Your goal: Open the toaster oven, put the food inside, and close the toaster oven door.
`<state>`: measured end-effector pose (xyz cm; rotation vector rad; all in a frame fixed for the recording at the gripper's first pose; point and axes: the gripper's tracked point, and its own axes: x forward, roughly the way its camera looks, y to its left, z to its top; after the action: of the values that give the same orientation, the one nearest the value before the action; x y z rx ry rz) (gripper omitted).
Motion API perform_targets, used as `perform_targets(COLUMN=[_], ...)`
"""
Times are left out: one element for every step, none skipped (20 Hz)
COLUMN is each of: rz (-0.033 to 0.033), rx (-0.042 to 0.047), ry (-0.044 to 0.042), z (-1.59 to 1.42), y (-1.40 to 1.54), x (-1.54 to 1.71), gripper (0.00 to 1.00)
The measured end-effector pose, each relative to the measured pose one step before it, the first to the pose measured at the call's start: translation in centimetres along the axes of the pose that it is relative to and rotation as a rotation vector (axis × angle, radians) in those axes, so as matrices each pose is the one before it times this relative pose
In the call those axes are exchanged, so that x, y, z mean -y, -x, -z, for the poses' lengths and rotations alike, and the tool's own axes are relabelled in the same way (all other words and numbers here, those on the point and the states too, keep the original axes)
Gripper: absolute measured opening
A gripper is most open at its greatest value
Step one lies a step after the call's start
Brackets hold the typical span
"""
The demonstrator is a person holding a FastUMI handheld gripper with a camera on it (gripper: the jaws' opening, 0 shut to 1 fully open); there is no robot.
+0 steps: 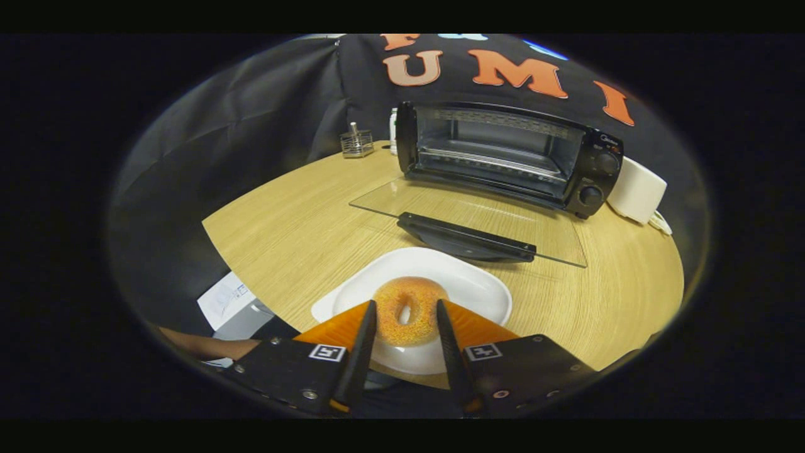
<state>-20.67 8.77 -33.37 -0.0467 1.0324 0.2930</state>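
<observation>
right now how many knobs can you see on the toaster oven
2. Both sit on the panel at one end of the toaster oven, beside its open cavity: the upper knob and the lower knob below it. The gripper jaws flank the donut.

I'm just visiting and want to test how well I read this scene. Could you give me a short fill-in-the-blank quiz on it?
1. The toaster oven door is ____.
2. The doughnut rests on a white ____.
3. The hand-held gripper has one finger on each side of the ____.
4. Inside the toaster oven, the rack holds ____ food.

Missing words: open; plate; doughnut; no
</observation>
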Motion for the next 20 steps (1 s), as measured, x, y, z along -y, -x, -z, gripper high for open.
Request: perform_targets(rz=[0.01066,-0.00308,-0.01276,-0.01533,-0.01268,-0.01857,-0.01387,-0.00913,-0.00508,-0.01050,-0.01351,-0.01537,-0.01745,-0.03358,-0.02635,-0.01661,-0.00582,-0.01095,-0.01123,-0.00808], rx=[0.00710,0.00465,0.00925,0.00655,0.01097,0.01325,0.01189,0.01946,0.02238,0.02524,0.02487,0.02766,0.03383,0.04350,0.03659,0.03867,0.03545,0.03061,0.02818,0.02342], ry=[-0.02518,-0.04368,-0.03368,-0.02098,-0.02004,-0.01869,-0.01244,-0.01304,-0.01851,-0.02596,-0.02684,-0.03551,-0.05253,-0.05643,-0.04525,-0.02614,-0.02072,-0.02261,-0.02902,-0.03029], z=[-0.139,-0.017,-0.132,-0.101,-0.194,-0.268,-0.398,-0.592,-0.913,-0.894,-1.024,-1.052,-1.281,-1.456,-1.427,-1.229,-1.323,-1.010,-1.055,-1.010], y=[-0.084,-0.001,0.038,0.043,0.132,0.113,0.178,0.117,0.034,-0.018,-0.089,-0.146,-0.314,-0.303,-0.358,-0.414,-0.473,-0.543,-0.741,-0.642], x=[0.384,0.163,0.005,-0.033,0.032,-0.266,-0.227,-0.042,0.017,-0.132,-0.171,-0.115,-0.210,-0.590,-0.549,-0.258,-0.091,-0.253,-0.272,-0.176], gripper=[0.43,0.36,0.33,0.29,0.26,0.22,0.18,0.15,0.15,0.15,0.15,0.15,0.14,0.15,0.14,0.14,0.14,0.14,0.14,0.14])
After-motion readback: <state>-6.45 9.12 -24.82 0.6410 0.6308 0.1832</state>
